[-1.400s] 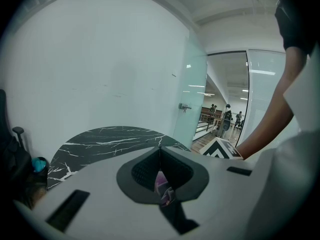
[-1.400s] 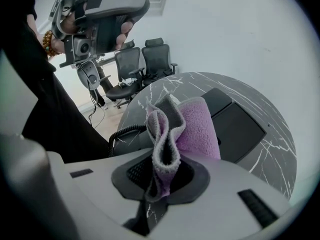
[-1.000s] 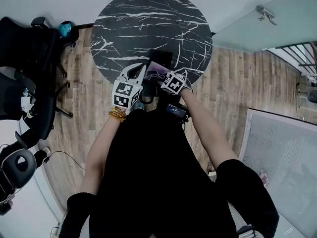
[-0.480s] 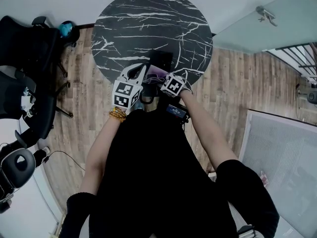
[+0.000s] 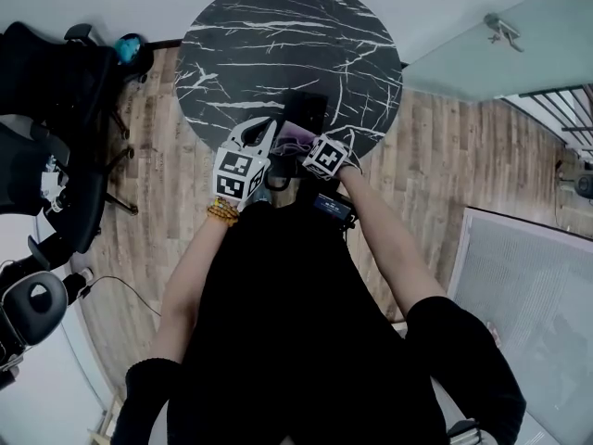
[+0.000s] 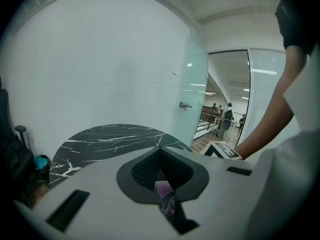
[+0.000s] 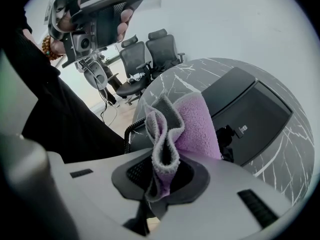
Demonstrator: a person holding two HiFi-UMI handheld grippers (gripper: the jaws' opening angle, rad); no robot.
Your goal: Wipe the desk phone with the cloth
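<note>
I hold the purple, grey-edged cloth (image 7: pixel 192 126) bunched upright in my right gripper (image 7: pixel 159 184), one corner nipped in my left gripper (image 6: pixel 160 176), near the flat black desk phone (image 7: pixel 250 116).

I see a round bench (image 5: pixel 278 35), its black top veined in white, standing on a wood-plank floor (image 5: pixel 435 156). The black desk phone (image 5: pixel 304 111) lies flat on it near the edge closest to me, its coiled cord (image 7: pixel 131 128) at the rim. Office chairs (image 5: pixel 56 91) stand on the floor to the left.

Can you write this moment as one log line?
right gripper: shut on cloth | left gripper: shut on purple scrap | desk phone: on table
</note>
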